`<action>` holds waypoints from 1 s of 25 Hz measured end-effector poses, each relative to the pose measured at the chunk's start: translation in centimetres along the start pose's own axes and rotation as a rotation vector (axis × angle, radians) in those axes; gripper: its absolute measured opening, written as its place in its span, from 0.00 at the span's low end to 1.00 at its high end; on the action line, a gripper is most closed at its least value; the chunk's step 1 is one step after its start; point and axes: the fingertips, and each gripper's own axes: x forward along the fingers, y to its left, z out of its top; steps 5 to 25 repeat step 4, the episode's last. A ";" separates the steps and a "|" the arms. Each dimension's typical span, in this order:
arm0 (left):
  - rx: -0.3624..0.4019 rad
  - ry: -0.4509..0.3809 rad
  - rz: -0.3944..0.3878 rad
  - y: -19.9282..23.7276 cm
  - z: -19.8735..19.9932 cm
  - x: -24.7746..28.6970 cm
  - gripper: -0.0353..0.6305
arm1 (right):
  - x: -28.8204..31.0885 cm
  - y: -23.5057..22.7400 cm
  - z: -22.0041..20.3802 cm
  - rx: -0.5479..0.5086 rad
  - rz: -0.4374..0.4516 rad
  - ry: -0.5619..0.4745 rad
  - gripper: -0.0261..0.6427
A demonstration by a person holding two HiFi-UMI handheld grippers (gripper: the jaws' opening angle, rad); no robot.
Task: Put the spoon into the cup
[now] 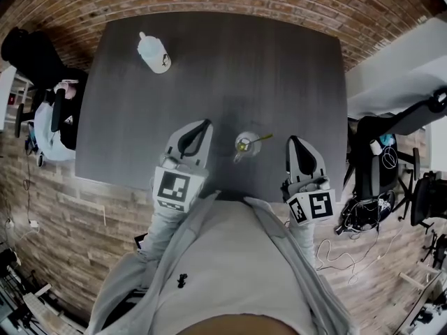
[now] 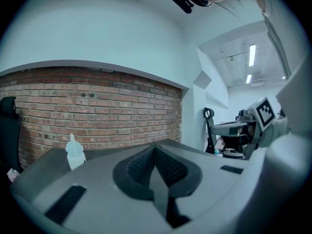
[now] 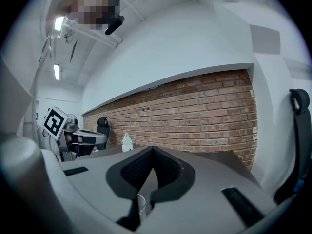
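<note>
Both shut and empty, my left tongs (image 1: 202, 127) and right tongs (image 1: 293, 143) flank the cup (image 1: 249, 151) at mid-frame, where the spoon (image 1: 262, 139) already stands, handle slanting up-right toward the right tongs.

Across the bench (image 1: 279, 68), the middle and far right are open. A bottle (image 1: 154, 52) stands far left; the cup (image 1: 248, 149) stands at the near edge.
</note>
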 end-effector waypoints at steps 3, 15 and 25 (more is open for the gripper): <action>0.003 0.003 -0.006 0.1 -0.1 0.2 0.08 | 0.2 -0.1 0.0 -0.002 0.001 0.001 0.06; 0.005 0.004 -0.007 0.1 -0.1 0.2 0.08 | 0.3 -0.2 0.1 -0.003 0.001 0.000 0.06; 0.005 0.004 -0.007 0.1 -0.1 0.2 0.08 | 0.3 -0.2 0.1 -0.003 0.001 0.000 0.06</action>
